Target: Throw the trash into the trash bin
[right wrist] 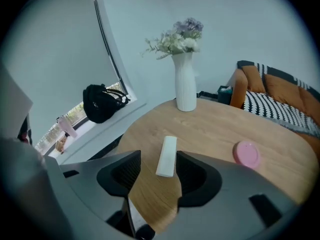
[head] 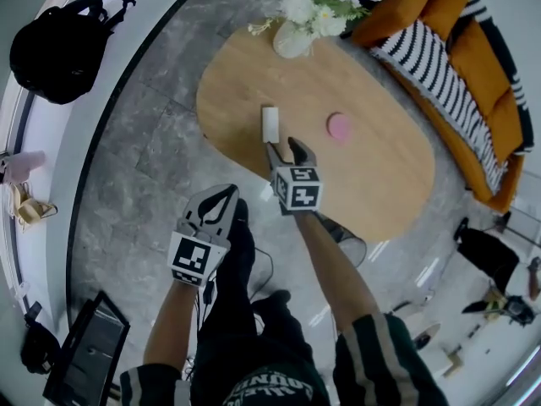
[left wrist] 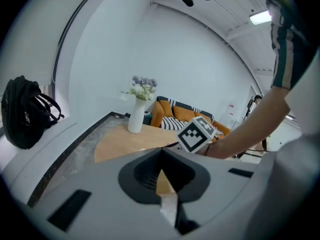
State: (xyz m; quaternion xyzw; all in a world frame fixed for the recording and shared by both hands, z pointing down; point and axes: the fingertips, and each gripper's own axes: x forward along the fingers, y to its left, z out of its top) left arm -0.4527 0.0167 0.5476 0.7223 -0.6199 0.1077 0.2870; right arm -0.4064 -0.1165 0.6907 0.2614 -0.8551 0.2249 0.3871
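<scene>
1. We see the slim white rectangular bar of trash (head: 270, 123) lying flat on the oval light-wood surface (head: 372, 176), towards the edge nearest the person.
2. We find the right gripper (head: 285, 150) tilted down over that surface, its tips just short of the bar's near end in the head view.
3. In the right gripper view its dark fingers (right wrist: 117, 171) stand apart and released. The bar sits in the gap between their tips, and we see neither pad pressing on it.
4. We see the left gripper (head: 221, 200) lower in the head view, over the grey stone floor (head: 161, 167) just off the surface's edge, and well apart from the bar.
5. In the left gripper view its fingers (left wrist: 142, 171) meet at the tips, clenched on nothing.
6. We note a round pink disc (head: 339, 127) on the surface to the right of the bar, apart from it.
7. We see a white vase of pale flowers (head: 292, 39) upright at the far end of the surface.
8. Beyond the surface's right side stands an orange sofa (head: 473, 57) with a black-and-white striped cushion (head: 427, 62).
9. A black backpack (head: 55, 49) rests on the white window ledge at the left.
</scene>
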